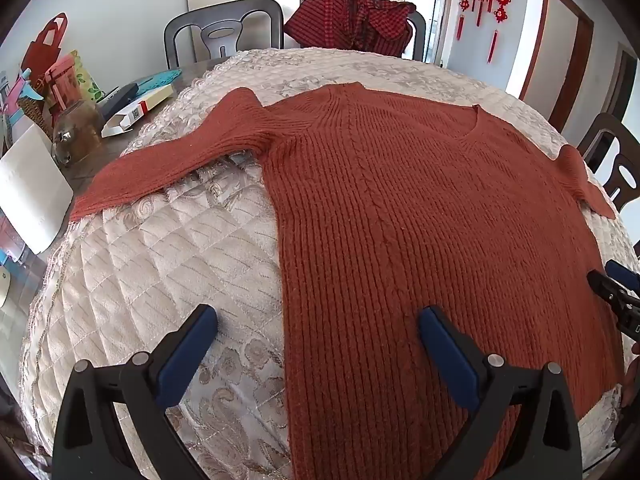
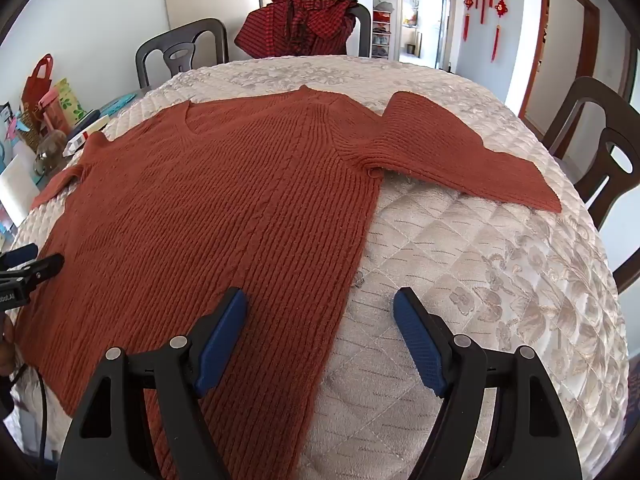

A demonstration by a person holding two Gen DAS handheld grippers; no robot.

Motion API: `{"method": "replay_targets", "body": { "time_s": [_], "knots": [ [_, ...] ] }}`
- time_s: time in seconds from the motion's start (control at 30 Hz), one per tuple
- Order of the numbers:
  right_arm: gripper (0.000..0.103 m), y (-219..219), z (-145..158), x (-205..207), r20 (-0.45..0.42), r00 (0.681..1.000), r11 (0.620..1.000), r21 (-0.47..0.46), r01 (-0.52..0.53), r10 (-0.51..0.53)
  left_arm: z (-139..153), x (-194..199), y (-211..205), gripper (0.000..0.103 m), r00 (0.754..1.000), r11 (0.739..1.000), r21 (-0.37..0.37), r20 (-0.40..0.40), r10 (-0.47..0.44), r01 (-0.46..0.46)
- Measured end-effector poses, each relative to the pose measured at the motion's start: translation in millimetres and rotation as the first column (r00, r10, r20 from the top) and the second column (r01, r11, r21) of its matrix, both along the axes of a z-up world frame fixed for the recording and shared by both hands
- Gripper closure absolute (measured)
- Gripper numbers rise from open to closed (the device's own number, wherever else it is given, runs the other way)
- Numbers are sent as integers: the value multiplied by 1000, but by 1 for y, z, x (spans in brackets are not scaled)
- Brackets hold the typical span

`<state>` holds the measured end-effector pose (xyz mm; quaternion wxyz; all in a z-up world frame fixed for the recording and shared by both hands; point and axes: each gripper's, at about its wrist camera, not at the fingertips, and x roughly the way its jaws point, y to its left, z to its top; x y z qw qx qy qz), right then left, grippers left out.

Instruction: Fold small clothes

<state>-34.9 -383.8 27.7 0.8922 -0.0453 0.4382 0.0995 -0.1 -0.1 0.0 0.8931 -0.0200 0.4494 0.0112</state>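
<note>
A rust-red knitted sweater (image 1: pixel 400 208) lies flat, front up, on a cream quilted table cover (image 1: pixel 160 264), with both sleeves spread out sideways. My left gripper (image 1: pixel 318 316) is open and empty, hovering over the sweater's left side edge near the hem. My right gripper (image 2: pixel 320 300) is open and empty over the sweater's (image 2: pixel 224 208) right side edge near the hem. The left sleeve (image 1: pixel 168 164) reaches toward the table's left edge, and the right sleeve (image 2: pixel 464 160) reaches toward the right. Each gripper shows at the edge of the other's view: the right one (image 1: pixel 616 288) and the left one (image 2: pixel 28 268).
A red checked garment (image 1: pixel 352 20) hangs over a chair at the far side. Dark chairs stand at the back left (image 1: pixel 224 28) and at the right (image 2: pixel 596 148). Boxes, gift bags and a glass jar (image 1: pixel 76 132) crowd the table's left end.
</note>
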Motion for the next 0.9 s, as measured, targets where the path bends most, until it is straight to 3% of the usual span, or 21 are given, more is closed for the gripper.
{"method": "replay_targets", "body": {
  "time_s": [0.9],
  "knots": [
    [27, 0, 0, 0, 0, 1000, 1000, 2, 0, 0, -1, -2, 1, 0, 1000, 1000, 5, 5, 12, -13]
  ]
}}
